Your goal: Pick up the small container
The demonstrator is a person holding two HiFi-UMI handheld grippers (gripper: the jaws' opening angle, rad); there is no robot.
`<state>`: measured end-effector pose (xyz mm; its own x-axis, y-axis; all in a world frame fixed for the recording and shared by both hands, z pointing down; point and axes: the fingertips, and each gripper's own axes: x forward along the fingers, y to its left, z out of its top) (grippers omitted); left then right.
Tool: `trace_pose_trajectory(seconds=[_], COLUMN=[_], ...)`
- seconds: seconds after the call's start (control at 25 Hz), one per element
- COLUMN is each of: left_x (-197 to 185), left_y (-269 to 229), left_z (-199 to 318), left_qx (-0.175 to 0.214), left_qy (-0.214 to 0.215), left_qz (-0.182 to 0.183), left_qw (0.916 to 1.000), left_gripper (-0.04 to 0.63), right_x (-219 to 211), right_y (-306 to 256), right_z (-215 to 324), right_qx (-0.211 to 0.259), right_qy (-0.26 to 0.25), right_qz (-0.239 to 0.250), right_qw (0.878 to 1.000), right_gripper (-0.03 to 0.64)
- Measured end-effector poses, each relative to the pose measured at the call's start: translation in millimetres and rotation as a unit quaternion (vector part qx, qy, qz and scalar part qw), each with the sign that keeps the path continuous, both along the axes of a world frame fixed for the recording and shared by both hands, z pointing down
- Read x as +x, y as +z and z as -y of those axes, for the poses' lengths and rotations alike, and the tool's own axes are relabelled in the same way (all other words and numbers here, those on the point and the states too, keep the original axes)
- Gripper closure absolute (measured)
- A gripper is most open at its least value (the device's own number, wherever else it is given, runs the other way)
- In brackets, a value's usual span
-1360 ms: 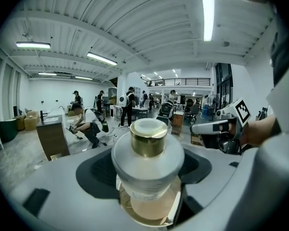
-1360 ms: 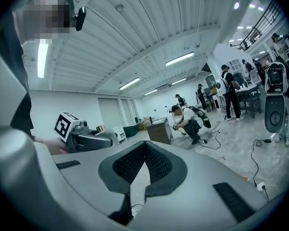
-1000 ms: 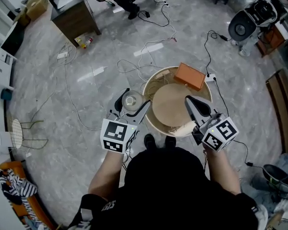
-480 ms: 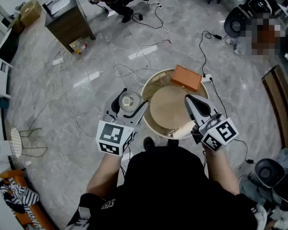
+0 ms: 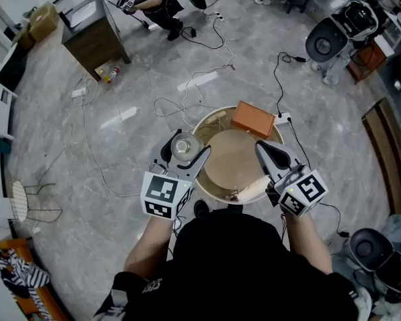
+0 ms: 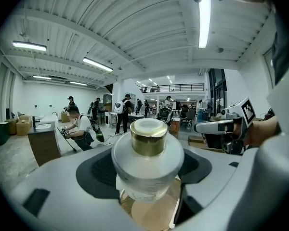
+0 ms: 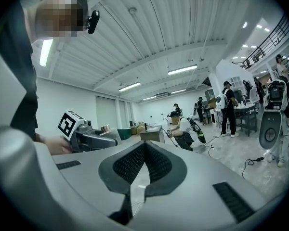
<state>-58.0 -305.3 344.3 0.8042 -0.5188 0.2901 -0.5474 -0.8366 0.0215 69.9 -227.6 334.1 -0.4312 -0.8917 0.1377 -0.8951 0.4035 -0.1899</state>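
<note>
Right, the left gripper [image 6: 147, 174] is clamped on the small container [image 6: 148, 150]. Both pads sit on the pale body below the gold cap. The cap points up and slightly back toward the gripper camera, so the long axis is roughly upright.

In the head view the container sits just off the left rim of the round counter [image 5: 208, 118], clear of it and over the grey floor rather than the top. It touches nothing but the pads.

The right gripper [image 7: 141, 171] has its jaws together with nothing between them. It hangs over the right side of the counter, near the wooden disc [image 5: 232, 160] and well apart from the container. The orange box [image 5: 252, 119] sits at the far rim and isn't involved.

My read is that the pickup is essentially done. The container is in the left gripper, not ahead of it, so there's nothing to reach for. Whatever comes next, the container should stay upright and go straight up or inward without clipping the rim beside it. The grip is low on the body, so I'd expect tilt to be the main risk.
</note>
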Motion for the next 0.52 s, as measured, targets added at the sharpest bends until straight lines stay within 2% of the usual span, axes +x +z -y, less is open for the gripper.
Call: trace_pose_trajectory(seconds=[0.52], left_x=[31], left_y=[-2], left_z=[-5], left_qx=[-0.008], left_qy=[-0.011], left_qz=[0.011], left_qw=[0.9998], left_gripper=[0.252], right_x=[28], right_y=[-1], right_z=[2], right_qx=[-0.001], right_qy=[-0.024], right_qz=[-0.001], right_qw=[1.000], right_gripper=[0.606])
